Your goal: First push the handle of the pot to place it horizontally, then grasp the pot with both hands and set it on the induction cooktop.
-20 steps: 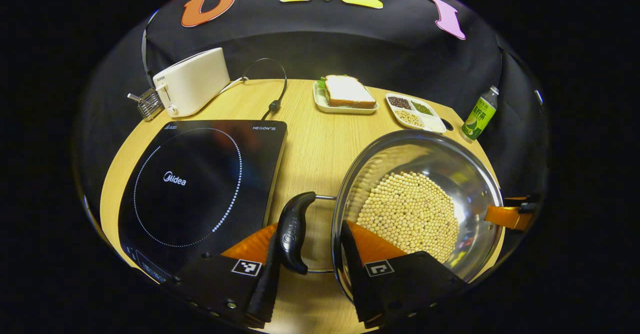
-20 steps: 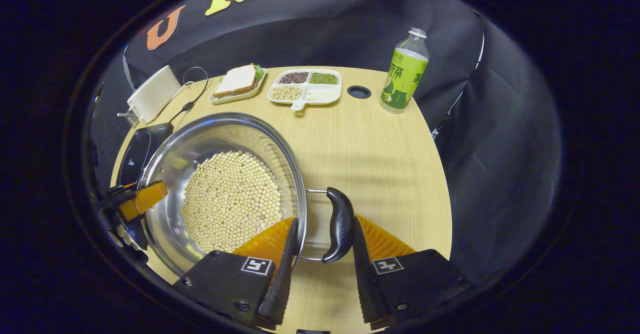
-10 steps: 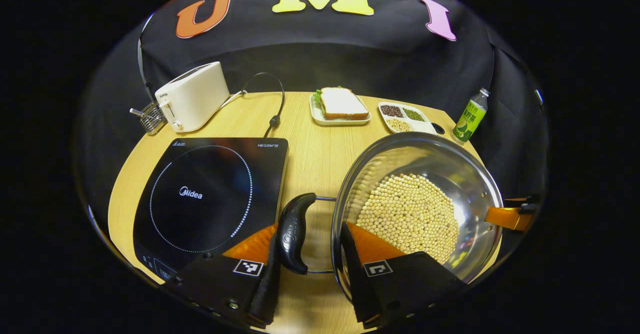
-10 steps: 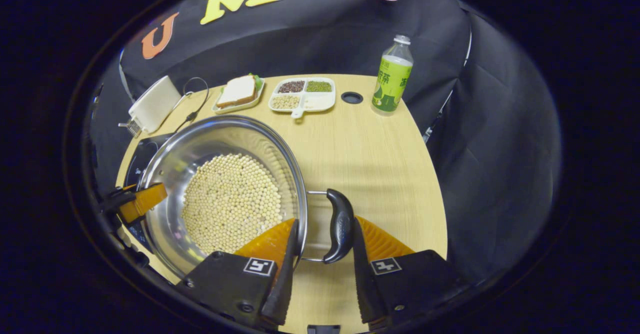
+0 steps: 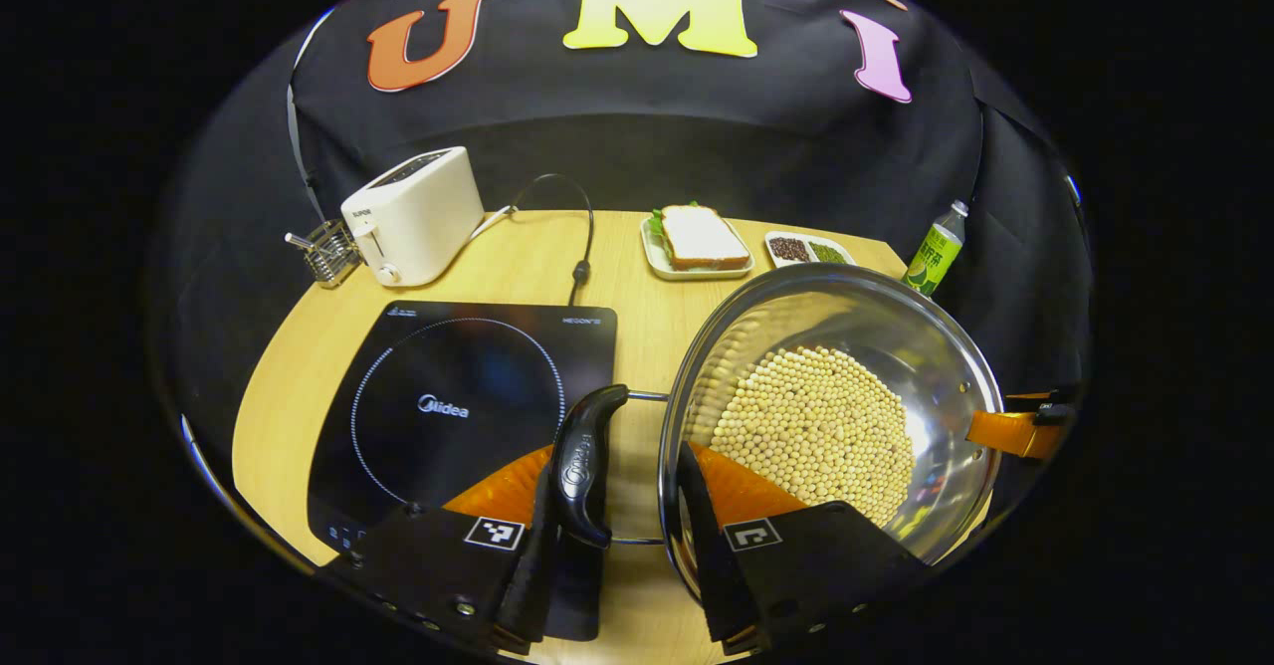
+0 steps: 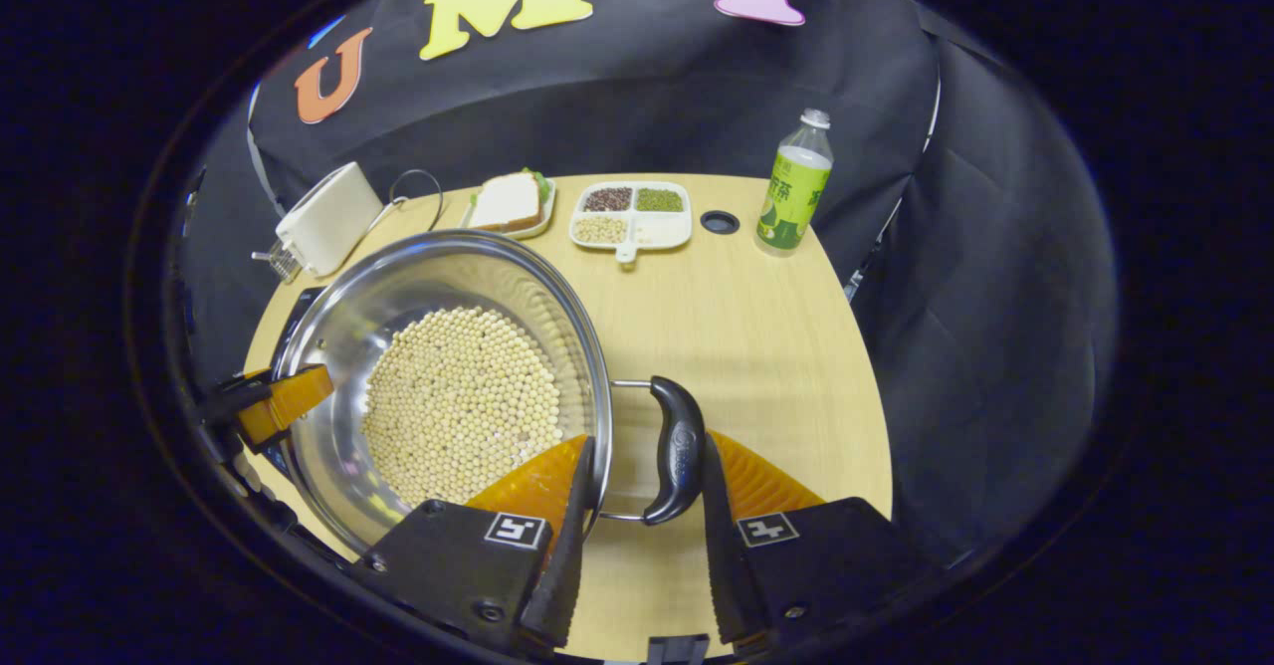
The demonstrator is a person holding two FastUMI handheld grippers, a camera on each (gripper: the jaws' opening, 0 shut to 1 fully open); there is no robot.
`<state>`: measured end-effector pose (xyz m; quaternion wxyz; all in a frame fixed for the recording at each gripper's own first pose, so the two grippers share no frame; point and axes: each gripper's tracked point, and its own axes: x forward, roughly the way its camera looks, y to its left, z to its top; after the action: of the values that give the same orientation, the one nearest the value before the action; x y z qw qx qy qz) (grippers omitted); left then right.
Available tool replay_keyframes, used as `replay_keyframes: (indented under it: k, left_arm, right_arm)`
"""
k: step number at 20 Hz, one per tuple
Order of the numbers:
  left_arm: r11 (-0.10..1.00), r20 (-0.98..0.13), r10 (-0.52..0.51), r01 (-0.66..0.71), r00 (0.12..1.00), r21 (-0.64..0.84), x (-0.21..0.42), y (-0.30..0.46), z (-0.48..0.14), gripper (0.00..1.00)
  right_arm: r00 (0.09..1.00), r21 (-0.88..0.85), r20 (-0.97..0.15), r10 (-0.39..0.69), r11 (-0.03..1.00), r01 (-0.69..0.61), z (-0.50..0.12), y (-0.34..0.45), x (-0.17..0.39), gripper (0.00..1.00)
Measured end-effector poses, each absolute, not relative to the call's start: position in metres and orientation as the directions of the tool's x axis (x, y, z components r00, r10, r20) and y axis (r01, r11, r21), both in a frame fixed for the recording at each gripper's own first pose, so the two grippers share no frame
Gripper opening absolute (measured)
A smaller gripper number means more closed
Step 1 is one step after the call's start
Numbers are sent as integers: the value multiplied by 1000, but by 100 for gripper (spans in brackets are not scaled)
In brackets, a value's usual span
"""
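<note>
Steel pot (image 5: 831, 416) hangs level because I've each gripper's fingers straddling a side handle, left gripper (image 5: 617, 546) and right gripper (image 6: 637, 536), part-open, grip uncertain.

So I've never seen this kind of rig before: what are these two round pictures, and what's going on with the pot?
A person holds two handheld grippers, each with a camera looking along its fingers. In the left gripper view, the left gripper straddles one black handle of the steel pot; in the right gripper view, the right gripper straddles the other handle. The pot holds pale beans. On the wooden table sit an induction cooktop, a toaster, a sandwich plate, a divided dish and a bottle.
</note>
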<state>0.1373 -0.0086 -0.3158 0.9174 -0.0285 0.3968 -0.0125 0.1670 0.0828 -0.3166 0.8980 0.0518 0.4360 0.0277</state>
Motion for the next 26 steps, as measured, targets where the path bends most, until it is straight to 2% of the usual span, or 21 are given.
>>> replay_keyframes:
  k: [11, 12, 14, 26]
  left_arm:
    - [999, -707, -1, -26, 707, -27, 139, 80, -295, 58]
    - [999, -707, 0, -24, 707, -24, 140, 89, -295, 58]
    - [999, -711, 5, -27, 703, -19, 139, 105, -295, 58]
    - [996, -738, 47, -86, 673, -15, 149, 196, -319, 58]
  right_arm:
    - [633, 144, -763, 133, 989, -34, -288, 174, 173, 53]
    - [630, 144, -765, 134, 989, -36, -288, 184, 173, 56]
    - [623, 144, -770, 139, 989, -42, -288, 203, 174, 53]
    - [596, 132, -789, 150, 988, -74, -298, 300, 193, 53]
